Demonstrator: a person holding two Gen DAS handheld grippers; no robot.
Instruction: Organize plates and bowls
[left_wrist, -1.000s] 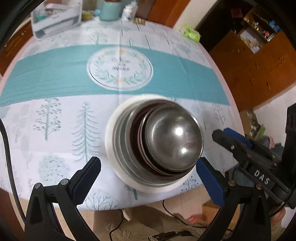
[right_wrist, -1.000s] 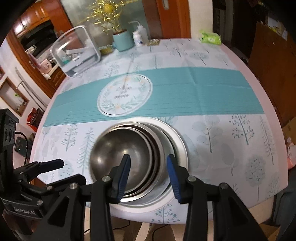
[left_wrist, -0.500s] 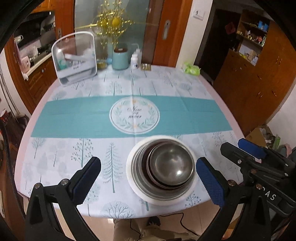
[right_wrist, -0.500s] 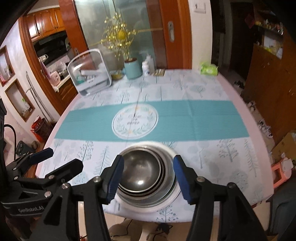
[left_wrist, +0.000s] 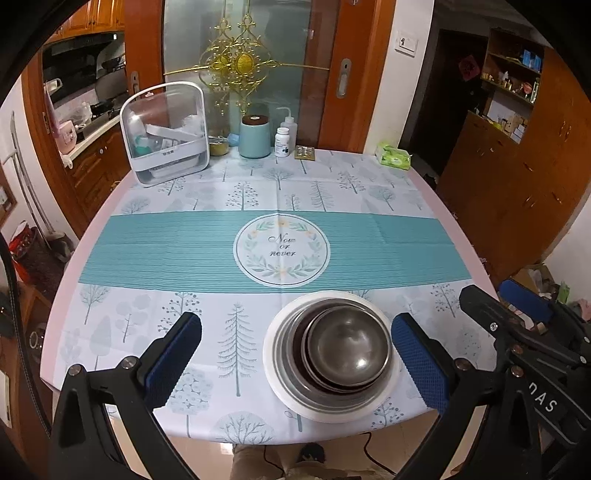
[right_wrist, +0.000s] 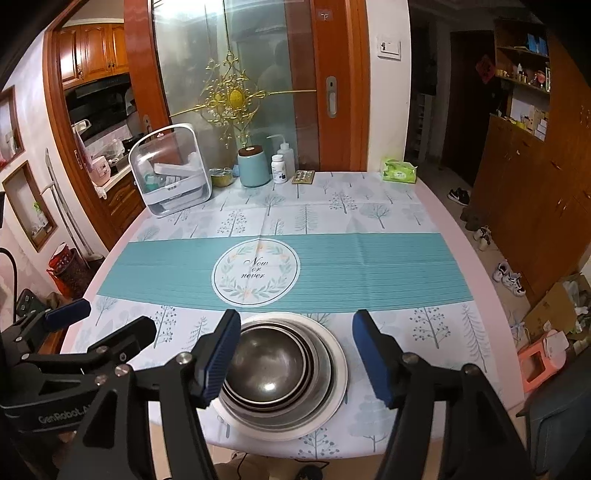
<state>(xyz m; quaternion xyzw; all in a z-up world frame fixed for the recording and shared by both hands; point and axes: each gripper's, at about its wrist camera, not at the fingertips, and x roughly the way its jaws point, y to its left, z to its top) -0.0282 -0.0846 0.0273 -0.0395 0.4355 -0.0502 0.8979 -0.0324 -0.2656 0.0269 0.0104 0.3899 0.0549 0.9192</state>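
Note:
A stack of nested steel bowls (left_wrist: 349, 347) sits on a white plate (left_wrist: 275, 384) near the table's front edge. My left gripper (left_wrist: 295, 325) hangs above and in front of the stack, wide open, with nothing between its fingers. In the right wrist view the same bowls (right_wrist: 269, 362) and plate (right_wrist: 338, 376) lie below my right gripper (right_wrist: 295, 317). Its jaws are opening and hold nothing; the pads are clear of the bowls. Each gripper shows at the edge of the other's view.
At the table's far edge stand a clear plastic rack box (left_wrist: 166, 133), a teal jar (left_wrist: 255, 136), white bottles (left_wrist: 283, 142) and a green tissue pack (left_wrist: 393, 157). Wooden cabinets line the right wall. Shoes (right_wrist: 511, 277) and a cardboard box (right_wrist: 554, 306) lie on the floor at right.
Both grippers have risen and drawn back from the stack, which now looks smaller and lower in view. The right jaws have spread wider. The bowls and plate have not moved.

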